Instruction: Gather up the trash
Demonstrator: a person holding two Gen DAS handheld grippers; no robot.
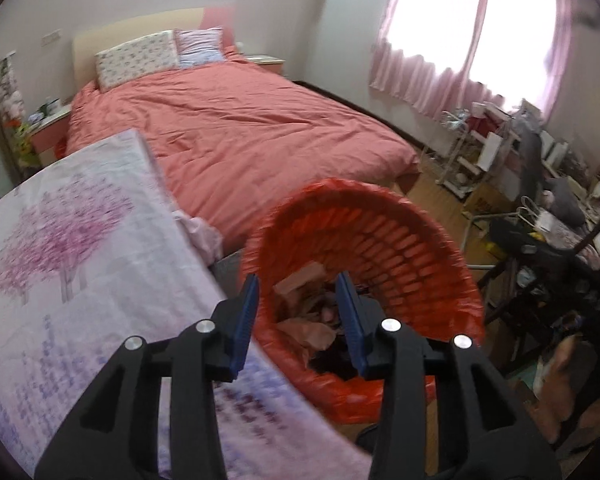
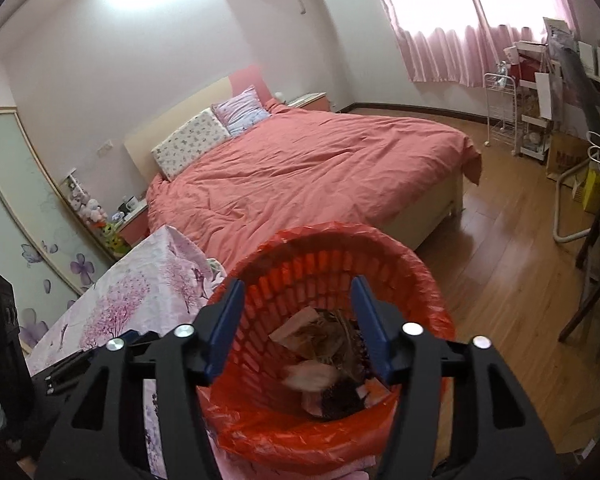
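Your left gripper (image 1: pixel 298 286) hangs over the round orange lattice waste basket lined with a red plastic bag (image 1: pixel 412 248), its blue-padded fingers (image 1: pixel 247 320) apart with nothing between them. Your right gripper (image 2: pixel 298 294) sits above the same basket (image 2: pixel 420 280), its fingers (image 2: pixel 370 320) spread wider and equally empty. The trash, crumpled tan paper and dark scraps (image 1: pixel 308 316), lies in the bottom of the basket, at about 12 o'clock from each gripper; in the right wrist view a pale blurred scrap (image 2: pixel 310 376) shows just above the heap (image 2: pixel 320 336). At 9 o'clock from the basket is a surface draped in pale cloth printed with pink trees (image 1: pixel 72 248). At 11 o'clock beyond it stands the bed with a salmon-pink quilt (image 2: pixel 300 172). Wooden floor (image 2: pixel 500 272) runs off at 3 o'clock.
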